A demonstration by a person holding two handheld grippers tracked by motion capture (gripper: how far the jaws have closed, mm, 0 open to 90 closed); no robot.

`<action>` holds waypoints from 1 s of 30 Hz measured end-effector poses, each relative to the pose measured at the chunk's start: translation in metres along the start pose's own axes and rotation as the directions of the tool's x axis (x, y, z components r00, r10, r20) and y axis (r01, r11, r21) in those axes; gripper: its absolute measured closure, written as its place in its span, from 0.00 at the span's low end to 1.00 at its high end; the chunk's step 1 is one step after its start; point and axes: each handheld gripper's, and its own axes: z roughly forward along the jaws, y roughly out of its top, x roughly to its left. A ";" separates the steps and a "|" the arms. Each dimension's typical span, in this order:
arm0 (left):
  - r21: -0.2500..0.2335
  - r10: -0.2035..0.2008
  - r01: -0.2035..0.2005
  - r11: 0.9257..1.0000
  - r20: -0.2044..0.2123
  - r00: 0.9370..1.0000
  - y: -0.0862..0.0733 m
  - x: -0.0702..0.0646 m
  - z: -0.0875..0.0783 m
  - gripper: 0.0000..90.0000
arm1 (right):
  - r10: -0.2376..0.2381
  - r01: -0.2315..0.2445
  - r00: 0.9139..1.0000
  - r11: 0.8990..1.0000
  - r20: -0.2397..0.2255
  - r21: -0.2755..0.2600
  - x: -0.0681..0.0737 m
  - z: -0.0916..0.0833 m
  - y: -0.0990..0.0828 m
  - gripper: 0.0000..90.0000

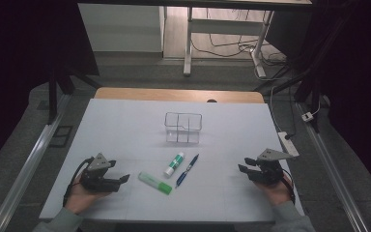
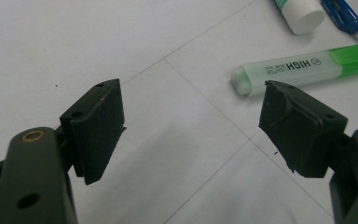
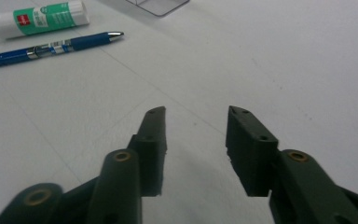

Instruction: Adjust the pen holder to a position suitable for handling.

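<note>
- A highlighter (image 1: 155,183) is lying flat near the middle of the white table (image 1: 125,121), toward its near edge, its green cap pointing right and slightly nearer.
- In the left gripper view the highlighter (image 2: 303,68) is lying just past the right-hand jaw, apart from it, with "HIGH" printed on its pale barrel.
- A glue stick (image 1: 174,164) is lying just right of and a little farther than the highlighter, its white cap toward the near side; the two are not touching.
- A blue pen (image 1: 187,170) is lying just right of the glue stick, roughly parallel to it.
- In the right gripper view the glue stick (image 3: 38,18) and the pen (image 3: 51,47) are lying side by side at the upper left, the pen's metal tip pointing right.
- A clear box (image 1: 183,127) with inner dividers is standing farther back, behind the glue stick and pen, near the table's centre.
- The left gripper (image 1: 123,179) is resting at the near left, held in a hand (image 1: 80,195), its jaws spread wide and grasping nothing, pointing right toward the highlighter.
- The right gripper (image 1: 242,164) is resting at the near right, well apart from the pen, held in a hand (image 1: 275,192); its jaws are parted and empty, pointing left.
- Beyond the table's far edge, a floor with cables (image 1: 232,46) and desk legs is showing.
</note>
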 end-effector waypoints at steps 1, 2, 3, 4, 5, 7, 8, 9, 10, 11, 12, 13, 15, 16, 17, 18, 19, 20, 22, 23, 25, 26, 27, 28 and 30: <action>0.002 0.002 -0.002 1.000 -0.003 1.000 0.000 0.000 0.000 0.24 | -0.002 0.002 1.000 1.000 -0.001 -0.003 0.000 -0.002 -0.002 0.60; 0.003 0.003 -0.003 1.000 -0.004 1.000 0.001 -0.001 0.000 0.24 | 0.001 -0.001 1.000 1.000 -0.002 -0.007 -0.001 -0.003 -0.003 0.58; 0.001 0.003 -0.003 1.000 -0.004 1.000 0.001 -0.001 0.000 0.24 | 0.000 0.000 1.000 1.000 -0.008 -0.008 -0.001 -0.005 -0.004 0.56; 0.002 0.003 -0.003 1.000 -0.004 1.000 0.001 -0.001 0.000 0.24 | 0.000 0.000 1.000 1.000 -0.012 -0.013 -0.002 -0.005 -0.004 0.55; 0.003 0.004 -0.004 1.000 -0.003 1.000 0.002 -0.002 0.000 0.24 | -0.003 0.003 1.000 1.000 -0.013 -0.014 -0.002 -0.006 -0.005 0.54; 0.006 0.005 -0.005 1.000 -0.002 1.000 0.002 -0.002 0.001 0.24 | -0.015 0.014 1.000 1.000 -0.014 -0.003 -0.002 -0.006 -0.006 0.53; 0.008 0.006 -0.006 1.000 -0.002 1.000 0.003 -0.002 0.001 0.24 | -0.017 0.017 1.000 1.000 -0.019 -0.004 -0.002 -0.006 -0.006 0.52; 0.009 0.006 -0.006 1.000 -0.001 1.000 0.003 -0.003 0.001 0.24 | -0.021 0.022 1.000 1.000 -0.022 0.001 -0.002 -0.005 -0.006 0.52; 0.009 0.005 -0.005 1.000 0.000 1.000 0.003 -0.003 0.001 0.24 | -0.025 0.025 0.999 1.000 -0.025 0.004 -0.002 -0.005 -0.007 0.51; 0.008 0.005 -0.005 1.000 0.002 1.000 0.004 -0.003 0.000 0.24 | -0.027 0.028 0.999 1.000 -0.034 0.008 -0.002 -0.005 -0.007 0.51; 0.007 0.006 -0.006 1.000 0.003 1.000 0.004 -0.004 0.000 0.24 | -0.033 0.034 0.999 0.999 -0.033 0.013 -0.002 -0.005 -0.008 0.51; 0.007 0.005 -0.005 1.000 0.003 1.000 0.005 -0.004 0.000 0.24 | -0.029 0.030 0.999 0.999 -0.036 0.012 -0.002 -0.005 -0.009 0.50; 0.010 0.006 -0.006 1.000 0.008 1.000 0.007 -0.004 0.001 0.24 | -0.034 0.035 0.999 0.999 -0.030 0.021 -0.003 -0.005 -0.010 0.50; 0.012 0.006 -0.006 1.000 0.009 1.000 0.008 -0.004 0.001 0.24 | -0.036 0.037 0.999 0.999 -0.027 0.023 -0.003 -0.005 -0.010 0.50; 0.013 0.004 -0.005 1.000 0.011 1.000 0.010 -0.005 0.002 0.24 | -0.035 0.036 0.999 0.999 -0.025 0.022 -0.002 -0.005 -0.010 0.50; 0.015 0.003 -0.003 1.000 0.012 1.000 0.011 -0.005 0.003 0.24 | -0.039 0.040 0.999 0.999 -0.020 0.021 -0.001 -0.005 -0.010 0.50; 0.016 0.001 -0.001 1.000 0.014 1.000 0.013 -0.006 0.003 0.24 | -0.044 0.045 0.999 0.999 -0.019 0.024 -0.001 -0.005 -0.010 0.50; 0.018 0.004 -0.004 1.000 0.015 1.000 0.014 -0.006 0.003 0.24 | -0.048 0.048 0.999 0.998 -0.016 0.028 -0.001 -0.006 -0.010 0.50; 0.016 0.006 -0.006 1.000 0.022 1.000 0.017 -0.008 0.003 0.25 | -0.048 0.048 0.999 0.998 -0.015 0.031 -0.001 -0.006 -0.011 0.50; 0.015 0.008 -0.008 1.000 0.025 1.000 0.019 -0.008 0.003 0.25 | -0.046 0.047 0.999 0.998 -0.015 0.032 -0.001 -0.006 -0.011 0.50; 0.015 0.015 -0.016 1.000 0.030 0.999 0.022 -0.010 0.004 0.25 | -0.047 0.048 0.999 0.998 -0.014 0.032 -0.001 -0.006 -0.011 0.50; 0.015 0.018 -0.018 1.000 0.033 0.999 0.024 -0.011 0.004 0.25 | -0.048 0.048 0.999 0.998 -0.012 0.034 -0.001 -0.007 -0.011 0.50; 0.018 0.023 -0.023 1.000 0.035 0.999 0.025 -0.011 0.005 0.25 | -0.047 0.047 0.999 0.998 -0.015 0.032 -0.001 -0.006 -0.011 0.50; 0.018 0.025 -0.026 0.999 0.036 0.999 0.027 -0.012 0.005 0.25 | -0.046 0.047 0.999 0.998 -0.015 0.032 -0.001 -0.006 -0.011 0.50; 0.020 0.033 -0.034 0.999 0.040 0.999 0.029 -0.014 0.007 0.25 | -0.048 0.049 0.999 0.998 -0.011 0.035 -0.001 -0.006 -0.011 0.50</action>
